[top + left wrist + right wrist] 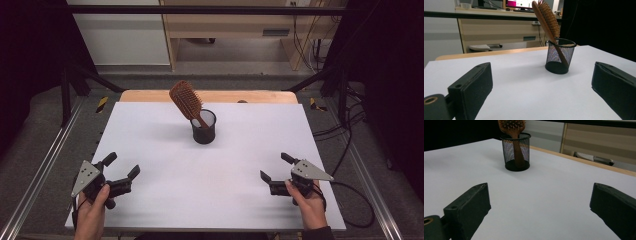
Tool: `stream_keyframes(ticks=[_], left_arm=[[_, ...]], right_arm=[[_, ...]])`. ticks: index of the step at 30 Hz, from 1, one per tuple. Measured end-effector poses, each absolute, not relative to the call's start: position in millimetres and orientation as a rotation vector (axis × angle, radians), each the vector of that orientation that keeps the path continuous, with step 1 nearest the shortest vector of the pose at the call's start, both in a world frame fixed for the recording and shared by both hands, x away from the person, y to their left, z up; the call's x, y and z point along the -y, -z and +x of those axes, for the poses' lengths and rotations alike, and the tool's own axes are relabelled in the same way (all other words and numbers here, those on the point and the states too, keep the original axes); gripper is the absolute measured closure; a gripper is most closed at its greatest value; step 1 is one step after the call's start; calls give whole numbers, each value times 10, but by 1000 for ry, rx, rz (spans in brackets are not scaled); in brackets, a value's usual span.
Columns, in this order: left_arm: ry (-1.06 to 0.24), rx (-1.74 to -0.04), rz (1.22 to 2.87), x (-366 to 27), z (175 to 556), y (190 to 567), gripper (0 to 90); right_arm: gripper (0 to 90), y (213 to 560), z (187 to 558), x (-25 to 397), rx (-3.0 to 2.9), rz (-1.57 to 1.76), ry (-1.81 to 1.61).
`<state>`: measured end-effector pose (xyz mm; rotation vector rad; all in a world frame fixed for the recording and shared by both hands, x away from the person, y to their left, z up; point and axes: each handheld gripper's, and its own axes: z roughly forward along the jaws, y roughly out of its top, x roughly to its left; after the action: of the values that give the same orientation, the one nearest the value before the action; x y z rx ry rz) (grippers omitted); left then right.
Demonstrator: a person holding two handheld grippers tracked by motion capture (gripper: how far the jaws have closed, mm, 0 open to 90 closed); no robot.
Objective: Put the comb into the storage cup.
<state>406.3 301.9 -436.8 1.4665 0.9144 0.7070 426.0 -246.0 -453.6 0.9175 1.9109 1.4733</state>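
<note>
Brown wooden hairbrush [186, 100] tilted in black mesh cup [203, 127]

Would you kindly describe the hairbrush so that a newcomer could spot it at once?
Start at the white table and look toward the middle of its far half, where a black mesh cup stands. The wooden hairbrush sits handle-down in that cup, leaning left. It is the one brown, bristled thing on the table.

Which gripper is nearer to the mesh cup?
Neither clearly; right perhaps slightly. The left gripper sits near-left of the cup, the right gripper near-right, both open and apart from it.
</note>
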Motion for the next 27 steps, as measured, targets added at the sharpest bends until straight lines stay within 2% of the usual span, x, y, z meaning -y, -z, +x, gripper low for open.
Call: stream_keyframes(ticks=[10,27], left_arm=[[-709,-925,1459,-3057,4004,4403,37],[-717,-936,1423,-3160,3936,4428,40]], right_arm=[[31,4540,4212,2567,-1875,943,-1523],[26,4608,4303,2452,-1837,980,-1598]])
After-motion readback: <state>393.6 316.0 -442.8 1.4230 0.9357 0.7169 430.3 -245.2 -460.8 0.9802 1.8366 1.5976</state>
